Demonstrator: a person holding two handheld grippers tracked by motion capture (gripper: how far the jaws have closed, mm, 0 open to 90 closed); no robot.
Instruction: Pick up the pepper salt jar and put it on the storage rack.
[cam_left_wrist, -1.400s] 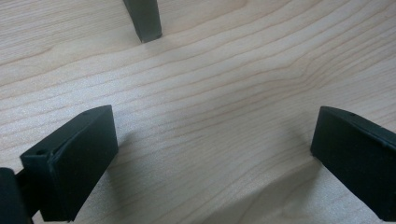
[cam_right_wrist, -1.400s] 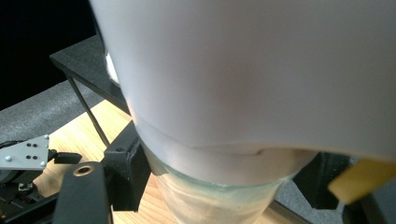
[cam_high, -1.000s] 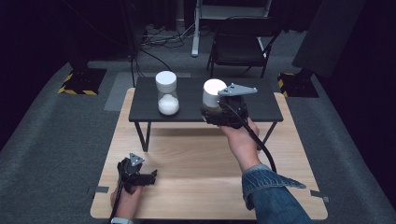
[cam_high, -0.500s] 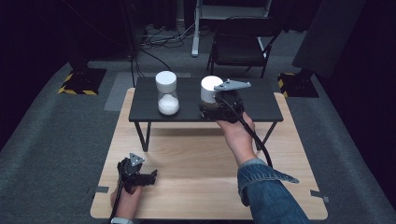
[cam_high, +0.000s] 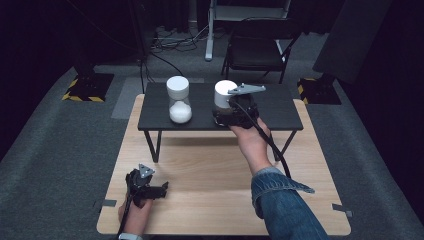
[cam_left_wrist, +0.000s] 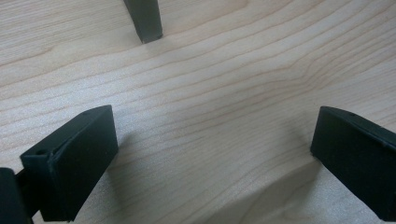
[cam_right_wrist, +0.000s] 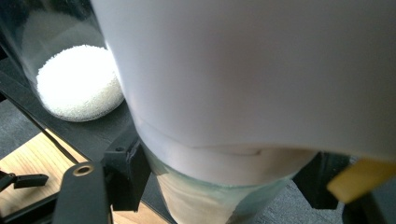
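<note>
A: Where is the right gripper (cam_high: 226, 111)?
B: In the high view it sits on the small black shelf (cam_high: 280, 107) that stands on the wooden tabletop (cam_high: 210, 170), at about one o'clock from the tabletop's middle. Its jaws are clamped on the white-capped jar (cam_high: 224, 95), low on the glass body, below the cap.

A: And the jar relative to that gripper?
B: Right between the jaws, upright, the cap rising above them. In the right gripper view the jar (cam_right_wrist: 243, 93) looms at twelve o'clock, one jaw pressed to it at seven o'clock and the other at four o'clock.

A: Anything beside it?
B: A second jar (cam_high: 178, 99), part full of white grains, stands on the same shelf at nine o'clock from the held one, a little apart from it. The right gripper view shows its grains (cam_right_wrist: 77, 84) at ten o'clock.

A: The left gripper (cam_high: 152, 191)?
B: Low on the tabletop at seven o'clock, well apart from both jars. In the left gripper view its jaws stand wide over bare wood (cam_left_wrist: 210, 107), nothing between them, with a shelf leg (cam_left_wrist: 144, 21) at eleven o'clock.
</note>
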